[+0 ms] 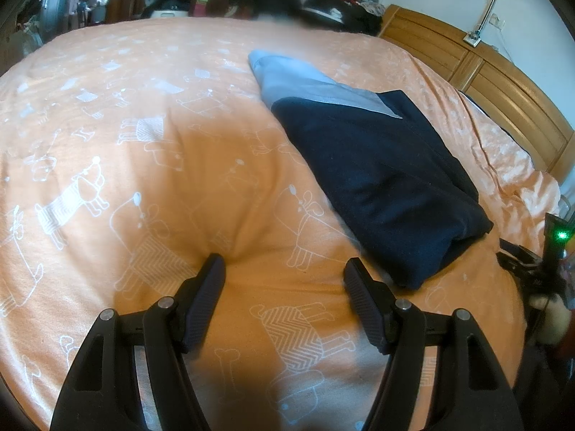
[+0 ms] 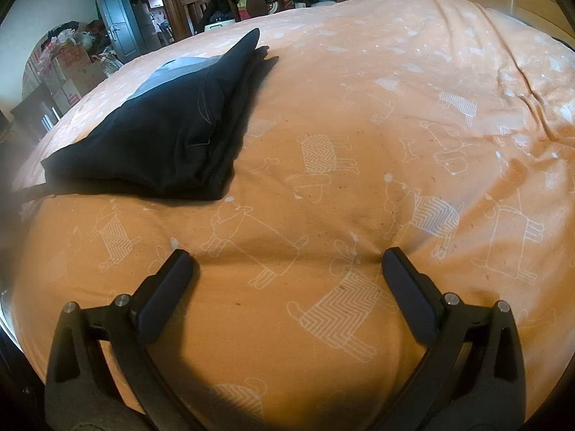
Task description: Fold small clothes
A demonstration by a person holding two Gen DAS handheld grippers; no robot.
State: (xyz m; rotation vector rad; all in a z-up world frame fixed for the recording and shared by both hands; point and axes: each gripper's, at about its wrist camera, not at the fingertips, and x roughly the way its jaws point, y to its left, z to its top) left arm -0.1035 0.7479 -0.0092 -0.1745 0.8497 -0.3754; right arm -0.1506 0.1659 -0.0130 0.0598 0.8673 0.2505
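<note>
Orange bedspread (image 1: 179, 179) carries folded dark garment (image 1: 377, 176), beyond both wide-spread empty tools (image 1: 284, 269) (image 2: 287, 255).

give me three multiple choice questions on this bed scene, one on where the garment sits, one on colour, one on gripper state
1. In the left wrist view, where does the folded garment lie relative to the left gripper?
A. ahead and to its right
B. between its fingers
C. ahead and to its left

2. What colour is the bedcover?
A. green
B. orange with white dog outlines
C. plain white

3. What state are the two grippers in?
A. both shut on the garment
B. left open, right shut
C. both open and holding nothing

Answers: 1 A, the dark garment sits right of the fingers; 2 B, the print shows in both views; 3 C, the right gripper and the left both show a wide gap over bare cover.
</note>
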